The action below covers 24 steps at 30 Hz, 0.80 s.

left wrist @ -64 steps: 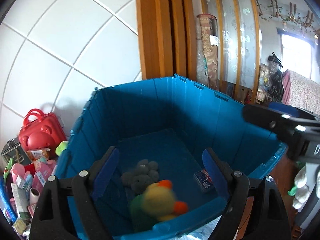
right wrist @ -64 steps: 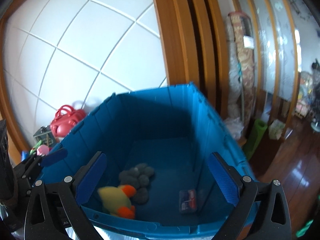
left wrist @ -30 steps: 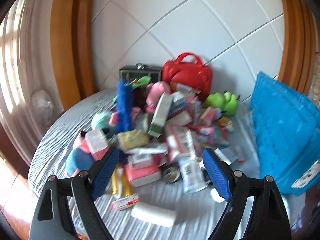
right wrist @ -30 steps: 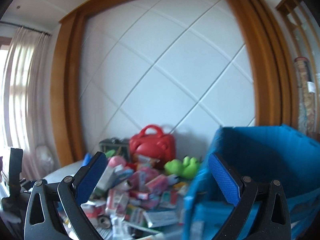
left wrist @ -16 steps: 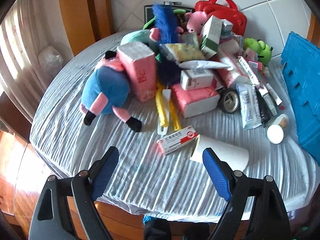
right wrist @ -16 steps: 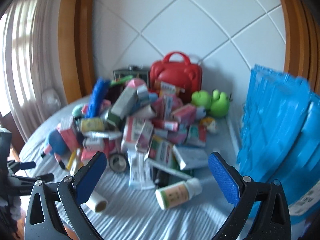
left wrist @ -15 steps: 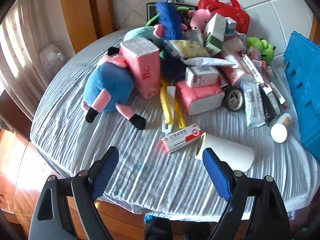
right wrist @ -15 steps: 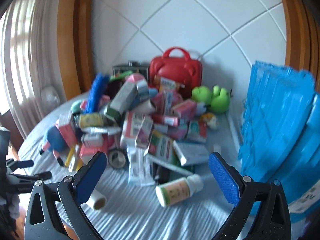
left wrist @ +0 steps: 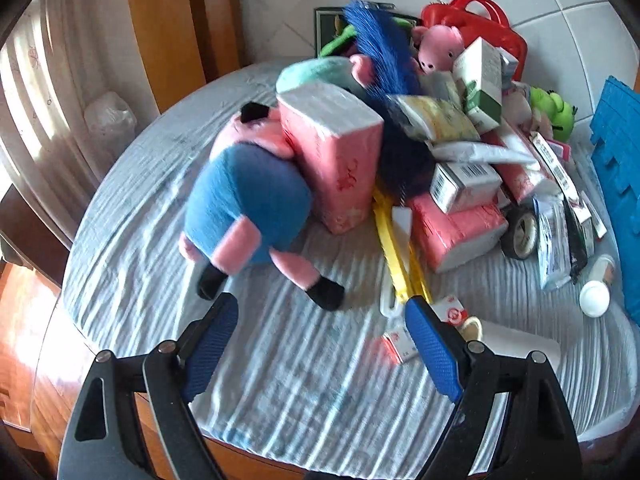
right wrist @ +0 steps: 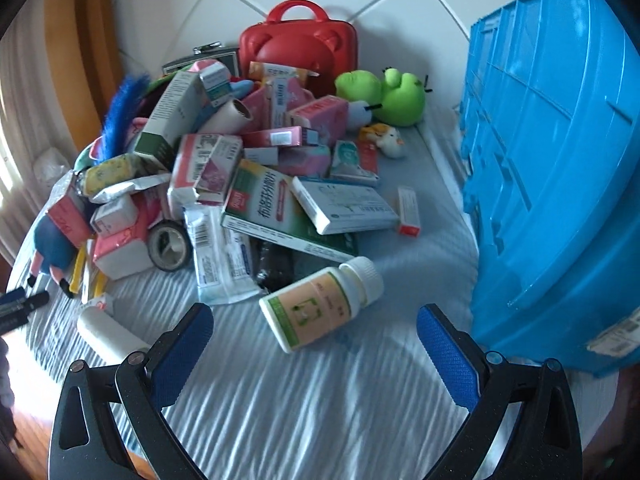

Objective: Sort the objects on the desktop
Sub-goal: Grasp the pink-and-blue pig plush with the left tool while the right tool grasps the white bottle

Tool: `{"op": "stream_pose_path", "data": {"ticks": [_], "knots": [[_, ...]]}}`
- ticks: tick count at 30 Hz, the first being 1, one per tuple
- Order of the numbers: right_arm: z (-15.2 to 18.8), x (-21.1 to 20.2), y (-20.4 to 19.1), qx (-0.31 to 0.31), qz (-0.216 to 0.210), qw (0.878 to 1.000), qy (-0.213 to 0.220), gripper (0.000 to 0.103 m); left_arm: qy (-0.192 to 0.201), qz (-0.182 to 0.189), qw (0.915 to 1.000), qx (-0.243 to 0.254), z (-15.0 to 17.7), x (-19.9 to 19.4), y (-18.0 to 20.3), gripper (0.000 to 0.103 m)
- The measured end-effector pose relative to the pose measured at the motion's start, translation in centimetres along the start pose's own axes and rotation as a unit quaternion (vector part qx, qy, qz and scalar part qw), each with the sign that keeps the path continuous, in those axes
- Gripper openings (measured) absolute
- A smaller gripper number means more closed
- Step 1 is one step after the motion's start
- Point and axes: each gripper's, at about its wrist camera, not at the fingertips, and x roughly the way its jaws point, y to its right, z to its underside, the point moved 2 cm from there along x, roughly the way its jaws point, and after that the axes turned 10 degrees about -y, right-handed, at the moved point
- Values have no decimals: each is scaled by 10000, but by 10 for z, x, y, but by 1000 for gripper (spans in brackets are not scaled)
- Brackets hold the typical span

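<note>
A heap of boxes, packets and toys covers a round table with a grey-blue cloth (left wrist: 312, 376). My left gripper (left wrist: 320, 344) is open and empty, just in front of the black feet of a blue and pink pig plush (left wrist: 248, 208) that leans on a pink tissue pack (left wrist: 336, 160). My right gripper (right wrist: 316, 348) is open and empty, just short of a white medicine bottle (right wrist: 324, 304) that lies on its side. The blue bin (right wrist: 560, 184) stands at the right.
A yellow clip (left wrist: 396, 256), a small red and white box (left wrist: 404, 340) and a white paper roll (left wrist: 516, 344) lie near my left gripper. A tape roll (right wrist: 168, 246), a green medicine box (right wrist: 264, 208), a green frog plush (right wrist: 384, 96) and a red case (right wrist: 300, 48) are behind.
Both grippers have swung from the blue bin to the table and dropped closer to the heap. The left has closed in on the pig plush, the right on the medicine bottle. Both stayed open.
</note>
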Motion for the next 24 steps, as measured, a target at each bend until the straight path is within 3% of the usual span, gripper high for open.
{"op": "stream_pose_path", "data": {"ticks": [5, 10, 16, 17, 21, 24], "knots": [[-7, 8, 11, 261, 128, 9995, -130, 103, 43, -255, 9993, -267, -45, 7, -41, 86], [-9, 19, 18, 480, 230, 9980, -349, 103, -369, -242, 9988, -207, -81, 37, -53, 86], [-6, 28, 22, 638, 275, 9961, -542, 103, -1042, -191, 9940, -285, -100, 78, -54, 87], [-6, 30, 23, 655, 289, 9957, -580, 103, -1115, -201, 9931, -291, -103, 83, -55, 93], [-7, 33, 25, 701, 318, 9949, -656, 103, -1258, -168, 9914, -329, -106, 92, -57, 94], [-10, 35, 24, 696, 316, 9948, -670, 103, -1201, -125, 9924, -254, -98, 88, -59, 84]]}}
